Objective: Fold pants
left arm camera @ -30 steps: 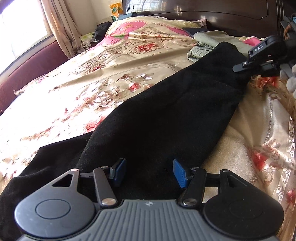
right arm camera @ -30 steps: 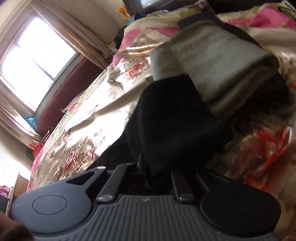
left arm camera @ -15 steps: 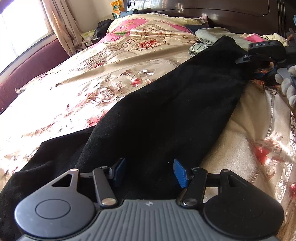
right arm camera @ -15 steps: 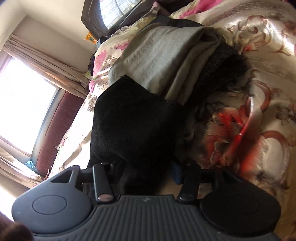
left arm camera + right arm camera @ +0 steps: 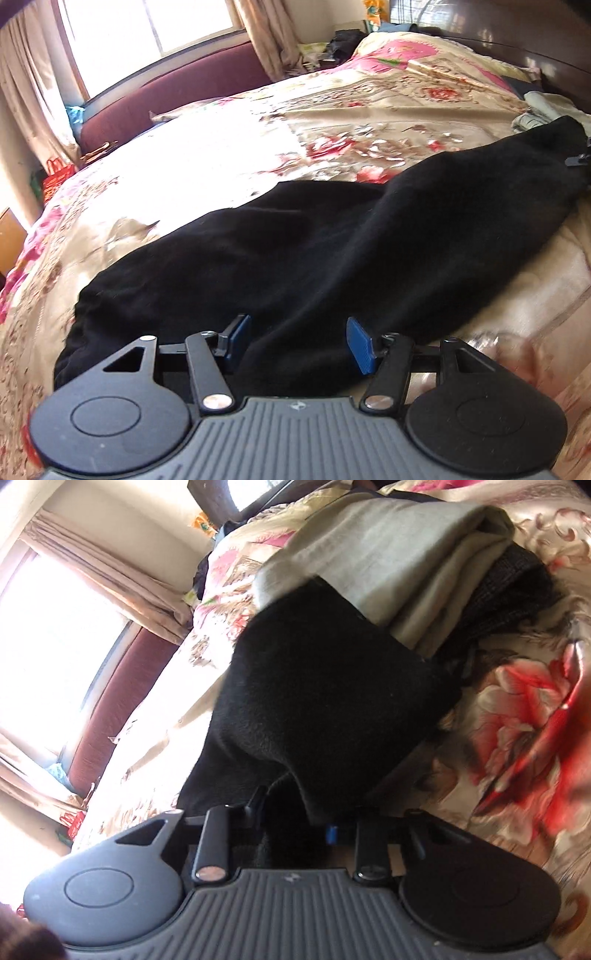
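Bedspread (image 5: 221,162) bare beyond pants (image 5: 332,251); right tongs (image 5: 295,823) closing on hem.

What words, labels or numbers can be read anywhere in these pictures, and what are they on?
No readable text in either view.
Emblem on the grey casing: a small symbol, no letters.
Yellow packet by the headboard: print too blurred to read.
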Tool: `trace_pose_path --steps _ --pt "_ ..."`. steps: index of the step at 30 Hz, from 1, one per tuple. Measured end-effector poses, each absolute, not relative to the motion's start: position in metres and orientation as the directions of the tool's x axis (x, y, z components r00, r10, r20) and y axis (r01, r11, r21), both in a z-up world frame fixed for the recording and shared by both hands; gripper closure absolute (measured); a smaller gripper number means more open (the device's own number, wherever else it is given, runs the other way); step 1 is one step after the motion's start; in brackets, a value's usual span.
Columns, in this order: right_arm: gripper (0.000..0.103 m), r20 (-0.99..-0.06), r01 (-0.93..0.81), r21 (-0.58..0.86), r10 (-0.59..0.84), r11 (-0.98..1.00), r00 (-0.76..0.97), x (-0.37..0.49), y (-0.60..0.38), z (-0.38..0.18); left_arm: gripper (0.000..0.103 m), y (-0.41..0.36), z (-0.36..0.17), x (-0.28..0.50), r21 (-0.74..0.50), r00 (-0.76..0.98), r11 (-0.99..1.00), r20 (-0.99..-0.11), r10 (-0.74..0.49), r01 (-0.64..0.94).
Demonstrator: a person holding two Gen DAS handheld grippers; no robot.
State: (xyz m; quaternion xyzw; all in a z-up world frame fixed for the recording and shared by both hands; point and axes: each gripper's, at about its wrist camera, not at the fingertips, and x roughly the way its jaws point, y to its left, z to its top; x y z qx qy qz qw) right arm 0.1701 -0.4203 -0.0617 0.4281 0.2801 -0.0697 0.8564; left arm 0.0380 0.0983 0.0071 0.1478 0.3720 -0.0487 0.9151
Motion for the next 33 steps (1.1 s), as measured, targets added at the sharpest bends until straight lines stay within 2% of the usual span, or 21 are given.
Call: trace_pose_path --steps 3,5,9,13,16,21,24,27,33 --pt "0.080 -0.544 0.363 0.695 0.123 0.621 0.830 0.168 -0.422 -0.061 0.031 0.128 0.008 0.024 0.209 0.709 0.970 -0.702 0.062 0.123" --pt "0.080 -0.578 0.386 0.660 0.108 0.645 0.808 0.174 -0.418 -0.061 0.031 0.154 0.008 0.016 0.159 0.707 0.987 -0.701 0.098 0.021" --pt "0.080 -0.612 0.393 0.600 0.083 0.697 0.787 0.180 -0.409 -0.055 0.027 0.194 0.001 0.006 0.147 0.697 0.976 -0.684 0.216 -0.158" --pt "0.078 -0.643 0.398 0.536 0.055 0.744 0.764 0.189 -0.394 -0.049 0.025 0.216 -0.014 -0.002 0.077 0.676 0.970 -0.705 0.217 -0.231" --pt "0.077 -0.656 0.422 0.531 0.041 0.735 0.754 0.198 -0.389 -0.048 0.011 0.228 -0.025 0.001 0.027 0.654 0.942 -0.712 0.254 -0.336" --pt "0.077 -0.669 0.423 0.502 0.028 0.754 0.743 0.196 -0.389 -0.048 0.009 0.246 -0.033 0.010 -0.107 0.667 0.895 -0.706 0.238 -0.432" --pt "0.076 -0.665 0.430 0.520 0.033 0.738 0.746 0.196 -0.389 -0.053 0.010 0.250 -0.030 0.017 -0.183 0.684 0.877 -0.702 0.200 -0.444" --pt "0.076 -0.659 0.422 0.533 0.046 0.734 0.751 0.193 -0.390 -0.057 0.009 0.250 -0.021 0.002 -0.281 0.740 0.863 -0.657 0.146 -0.419" --pt "0.075 -0.654 0.419 0.539 0.049 0.730 0.755 0.189 -0.389 -0.061 0.008 0.259 -0.026 0.017 -0.361 0.739 0.820 -0.665 0.108 -0.445"
